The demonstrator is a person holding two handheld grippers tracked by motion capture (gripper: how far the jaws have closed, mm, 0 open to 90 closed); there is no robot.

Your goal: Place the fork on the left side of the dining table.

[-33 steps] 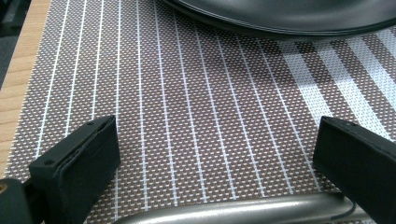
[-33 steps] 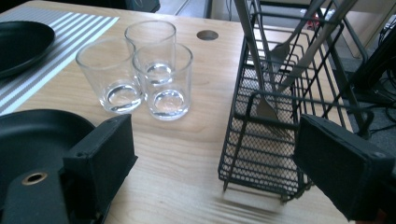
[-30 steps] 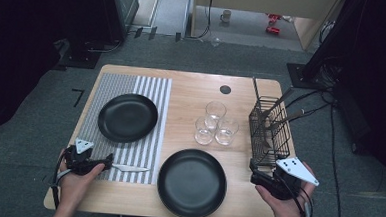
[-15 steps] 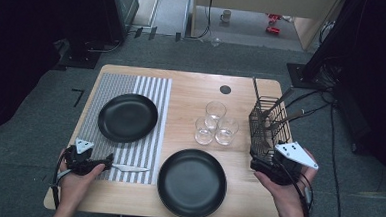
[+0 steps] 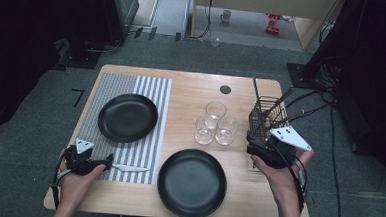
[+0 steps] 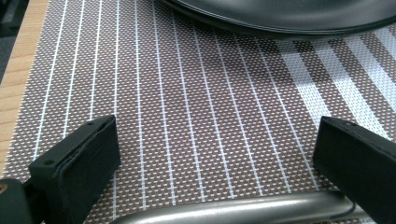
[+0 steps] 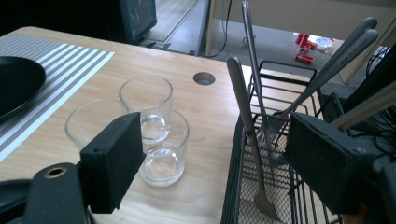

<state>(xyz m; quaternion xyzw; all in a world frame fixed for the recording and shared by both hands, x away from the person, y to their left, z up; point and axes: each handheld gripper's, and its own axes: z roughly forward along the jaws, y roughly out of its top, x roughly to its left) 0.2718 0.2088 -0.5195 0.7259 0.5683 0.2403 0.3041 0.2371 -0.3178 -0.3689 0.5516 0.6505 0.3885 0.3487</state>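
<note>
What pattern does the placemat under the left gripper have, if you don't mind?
White stripes on a brown-grey weave, clearest in the left gripper view: the placemat under the left gripper.

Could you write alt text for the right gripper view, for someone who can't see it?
The right gripper, its two black jaws open, points at a black wire cutlery basket holding several upright metal utensils. To the left, three clear drinking glasses stand clustered on the wooden table, with the edge of a black plate on a striped placemat beyond.
</note>
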